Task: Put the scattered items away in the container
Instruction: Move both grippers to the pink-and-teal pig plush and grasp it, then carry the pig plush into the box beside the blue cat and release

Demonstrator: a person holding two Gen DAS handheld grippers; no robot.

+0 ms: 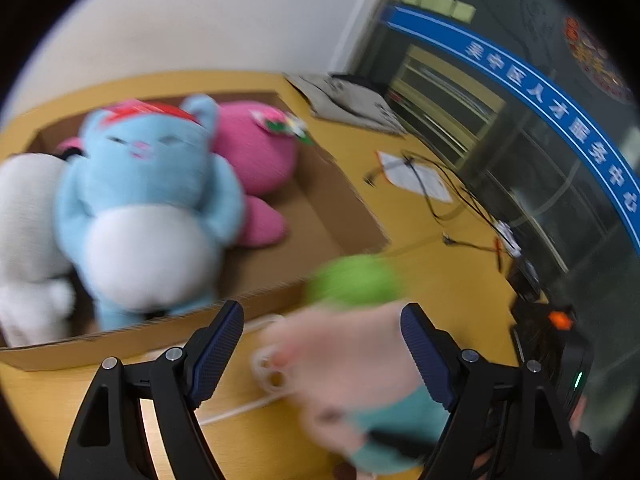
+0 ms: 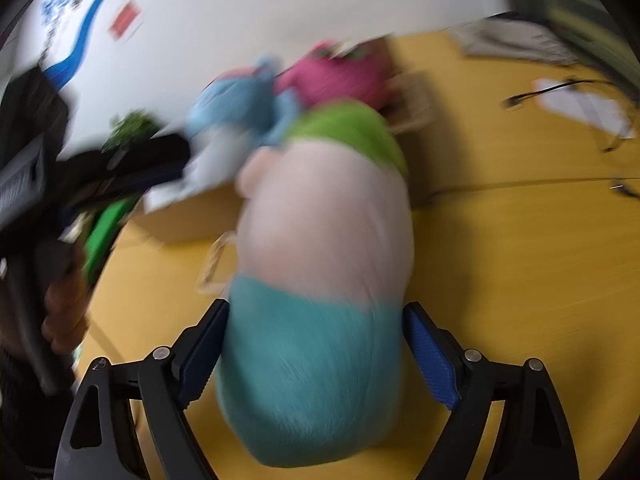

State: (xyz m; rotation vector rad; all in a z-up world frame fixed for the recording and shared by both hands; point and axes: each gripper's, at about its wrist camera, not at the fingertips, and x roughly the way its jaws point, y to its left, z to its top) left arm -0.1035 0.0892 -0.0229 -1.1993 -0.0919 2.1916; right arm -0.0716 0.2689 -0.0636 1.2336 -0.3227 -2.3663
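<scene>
A plush toy with a green cap (image 1: 354, 280), pale pink body and teal bottom lies on the yellow table in front of the cardboard box (image 1: 316, 200). In the box lie a blue cat plush (image 1: 148, 200), a pink plush (image 1: 260, 152) and a white plush (image 1: 28, 224). My left gripper (image 1: 322, 344) is open, and the toy's pale body shows between its fingers. My right gripper (image 2: 316, 344) straddles the toy's teal end (image 2: 312, 380); its blue pads sit right at the toy's sides, which do not look squeezed. Both views are blurred.
A white cord with a ring (image 1: 268, 368) lies beside the toy. Papers (image 1: 416, 178), black cables (image 1: 460, 200) and a stack of sheets (image 1: 352, 100) lie at the table's far right. A hand (image 2: 60, 312) holds the other gripper at the left.
</scene>
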